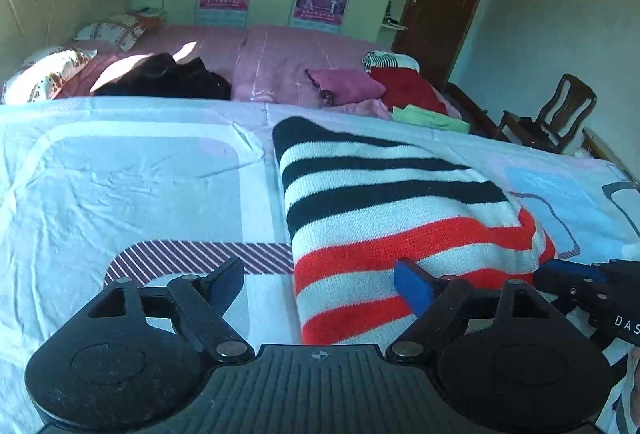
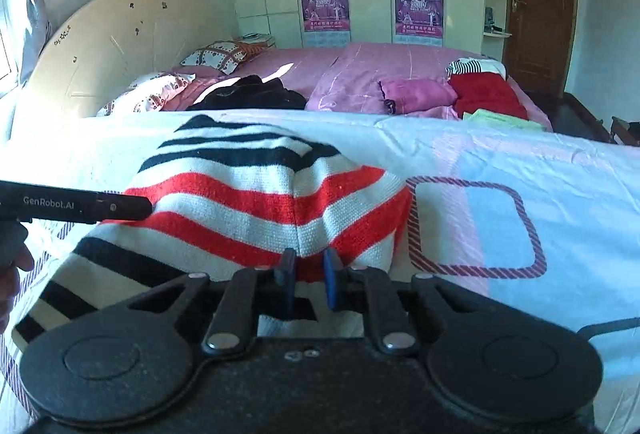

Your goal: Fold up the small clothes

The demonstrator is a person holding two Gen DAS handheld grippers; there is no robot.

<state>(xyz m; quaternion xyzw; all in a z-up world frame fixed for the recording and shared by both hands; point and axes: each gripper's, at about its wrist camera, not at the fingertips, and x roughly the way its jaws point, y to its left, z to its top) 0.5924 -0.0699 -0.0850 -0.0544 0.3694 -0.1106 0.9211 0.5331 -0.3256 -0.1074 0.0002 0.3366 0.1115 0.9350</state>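
A knitted sweater with black, white and red stripes lies on the pale patterned sheet. My left gripper stands open at its near left edge, its right finger over the knit and its left finger over the sheet. In the right wrist view the sweater bulges up in a fold. My right gripper is shut on the sweater's near red-striped edge. The left gripper reaches in from the left beside the sweater. The right gripper shows at the right edge of the left wrist view.
Behind the sheet lies a pink bedcover with a black garment, a magenta piece, a red one and a green one. Pillows and a headboard are at left, a wooden chair at right.
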